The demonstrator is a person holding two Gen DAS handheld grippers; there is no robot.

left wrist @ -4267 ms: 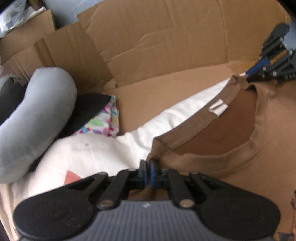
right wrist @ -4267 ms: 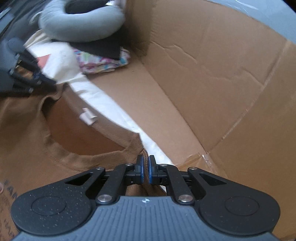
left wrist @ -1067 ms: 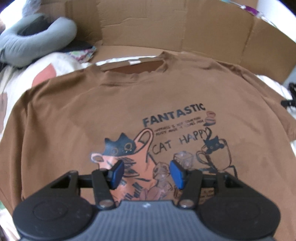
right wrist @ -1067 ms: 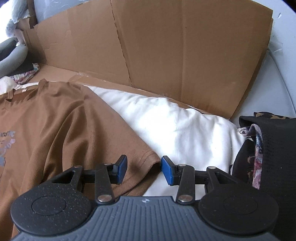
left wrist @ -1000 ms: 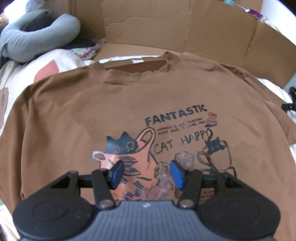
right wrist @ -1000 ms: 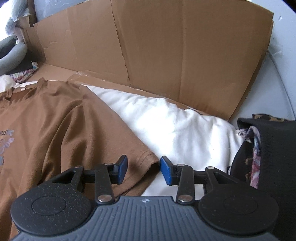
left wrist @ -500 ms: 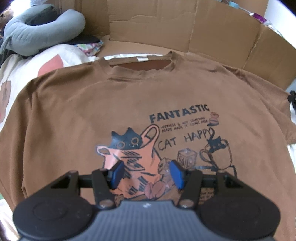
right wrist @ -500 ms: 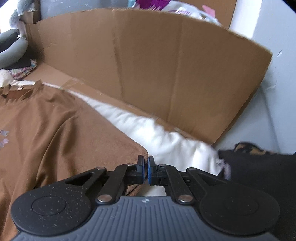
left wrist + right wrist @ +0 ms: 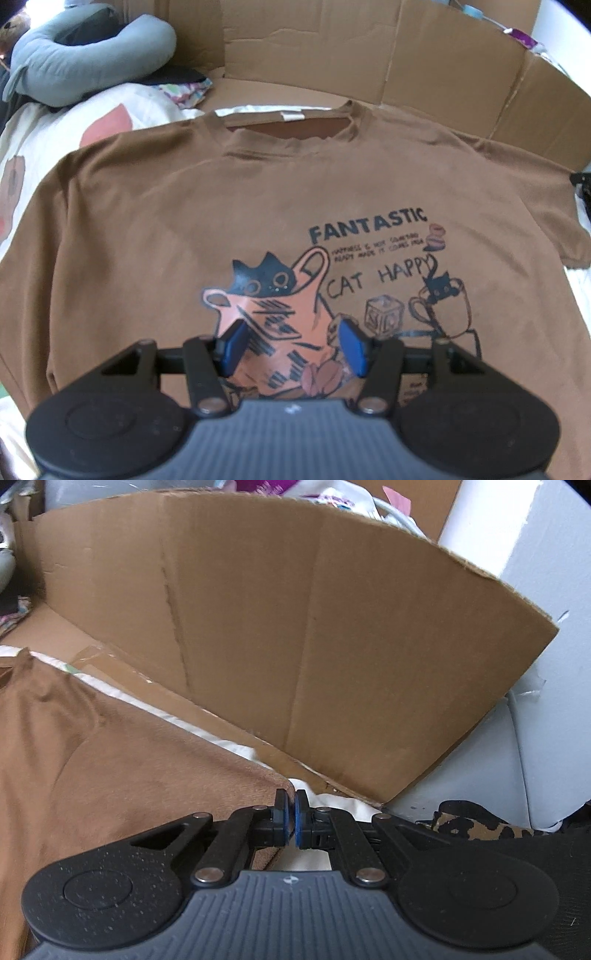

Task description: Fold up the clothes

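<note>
- Brown short-sleeved cotton T-shirt [image 9: 155, 221] spread flat, print side up, on a white bed cover with reddish patches [image 9: 110, 122]; neckline at the far end from the left gripper's fingers, hem end hidden under the gripper body.
- Left gripper [image 9: 293, 345]: blue-padded fingers [image 9: 232, 347] set wide apart, nothing between them, hovering over the lower part of the cat print [image 9: 273, 306]; contact with the cloth cannot be judged.
- Lettering "FANTASTIC" and "CAT HAPPY" ahead and to the right of the left fingers.
- Right gripper [image 9: 290, 821]: fingers [image 9: 280, 818] pressed together, clamped on the edge of the T-shirt's right sleeve [image 9: 221, 775]; sleeve cloth running off to the left of the fingers.
- White cover visible just ahead of and below the right fingers.
- Brown corrugated cardboard wall [image 9: 295, 627] standing upright beyond both pairs of fingers, past the shirt's neckline.
- Grey curved neck pillow [image 9: 92, 55] far ahead and to the left of the left fingers, well apart from the shirt.
- Small multicoloured patterned cloth [image 9: 184, 92] near the pillow, ahead of the shirt's left shoulder.
- Dark garment with leopard-pattern trim [image 9: 472, 823] just to the right of the right fingers.
</note>
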